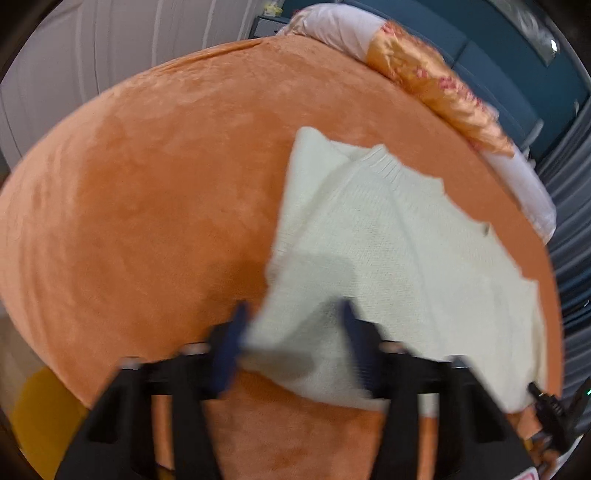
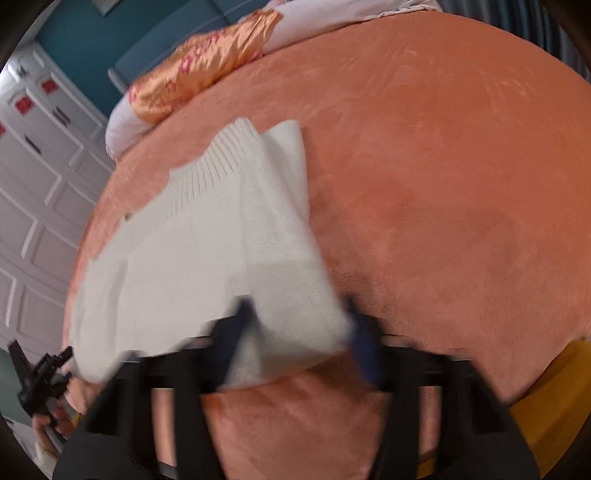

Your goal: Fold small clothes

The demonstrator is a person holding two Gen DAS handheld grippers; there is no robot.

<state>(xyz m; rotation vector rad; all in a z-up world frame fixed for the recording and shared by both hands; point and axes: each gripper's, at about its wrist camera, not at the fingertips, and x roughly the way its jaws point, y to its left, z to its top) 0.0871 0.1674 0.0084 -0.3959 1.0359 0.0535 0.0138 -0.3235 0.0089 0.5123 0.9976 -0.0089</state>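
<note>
A small white knit sweater (image 1: 388, 236) lies on an orange plush bedcover (image 1: 155, 192); its ribbed collar points to the far side. My left gripper (image 1: 293, 325) has its blue fingers wide apart, with the sweater's near left corner lying between them. In the right wrist view the sweater (image 2: 207, 236) lies to the left, and my right gripper (image 2: 295, 325) also has its fingers wide apart around the near right corner. The cloth sits loose between the fingers in both views. The frames are blurred by motion.
An orange floral pillow (image 1: 436, 85) and a white pillow (image 1: 340, 26) lie at the bed's far end. White wardrobe doors (image 2: 33, 177) stand left in the right wrist view. The other hand-held gripper (image 2: 40, 373) shows at the lower left. A yellow object (image 2: 550, 391) sits lower right.
</note>
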